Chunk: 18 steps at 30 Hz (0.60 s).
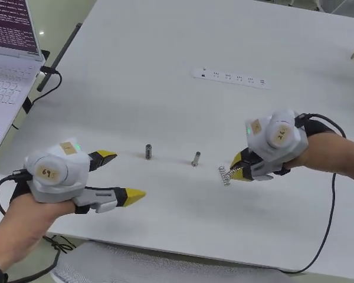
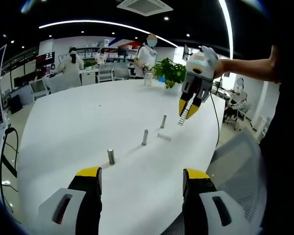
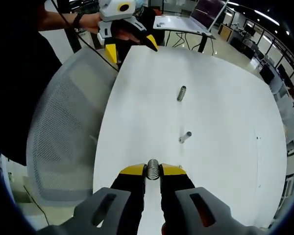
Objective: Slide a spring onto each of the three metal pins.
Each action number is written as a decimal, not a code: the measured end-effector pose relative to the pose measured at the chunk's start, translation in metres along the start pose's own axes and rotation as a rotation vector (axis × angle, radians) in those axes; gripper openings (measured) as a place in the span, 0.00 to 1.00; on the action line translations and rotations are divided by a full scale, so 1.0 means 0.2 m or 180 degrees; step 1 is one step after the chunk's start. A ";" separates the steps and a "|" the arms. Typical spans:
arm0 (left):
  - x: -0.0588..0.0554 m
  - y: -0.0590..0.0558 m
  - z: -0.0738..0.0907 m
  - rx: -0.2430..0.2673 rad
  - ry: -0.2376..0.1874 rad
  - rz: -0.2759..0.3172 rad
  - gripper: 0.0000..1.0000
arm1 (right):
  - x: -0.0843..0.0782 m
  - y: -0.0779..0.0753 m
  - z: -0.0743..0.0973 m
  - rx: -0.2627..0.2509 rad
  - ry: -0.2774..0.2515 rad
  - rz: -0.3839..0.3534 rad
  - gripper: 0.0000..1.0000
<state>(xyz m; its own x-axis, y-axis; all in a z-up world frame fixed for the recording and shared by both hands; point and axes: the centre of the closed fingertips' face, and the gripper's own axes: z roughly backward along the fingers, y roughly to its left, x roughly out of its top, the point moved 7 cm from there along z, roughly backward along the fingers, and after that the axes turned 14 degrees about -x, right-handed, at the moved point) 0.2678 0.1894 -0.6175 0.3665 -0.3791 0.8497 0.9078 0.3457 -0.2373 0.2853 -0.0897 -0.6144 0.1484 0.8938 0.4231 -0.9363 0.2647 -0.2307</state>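
1. Right gripper [image 3: 153,172], right gripper view: jaws clamped on spring [image 3: 153,168], seen end-on; bare pin [image 3: 184,137] ahead on white table [image 3: 225,147], sprung pin [image 3: 182,93] beyond.
2. Left gripper [image 2: 143,178], left gripper view: jaws apart, empty; sprung pin nearest, bare pin next, far pin [image 2: 163,121] last; loose spring [image 2: 163,137] lying beside them; held spring near far pin.
3. Head view: right gripper just right of bare pin; left gripper near sprung pin, not touching.

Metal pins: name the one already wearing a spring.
The upright metal pin nearest the left gripper: coils wrap it; the middle pin and far pin are bare.
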 end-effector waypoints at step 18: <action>-0.04 0.05 0.06 0.0114 -0.0016 0.0078 0.62 | 0.00 -0.12 -0.10 -0.0067 0.0128 -0.0010 0.08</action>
<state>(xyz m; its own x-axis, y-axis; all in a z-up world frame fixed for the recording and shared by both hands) 0.2719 0.2073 -0.6209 0.3875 -0.3660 0.8461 0.8907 0.3854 -0.2412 0.3146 -0.0884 -0.6251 0.1644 0.9067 0.3884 -0.9290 0.2747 -0.2481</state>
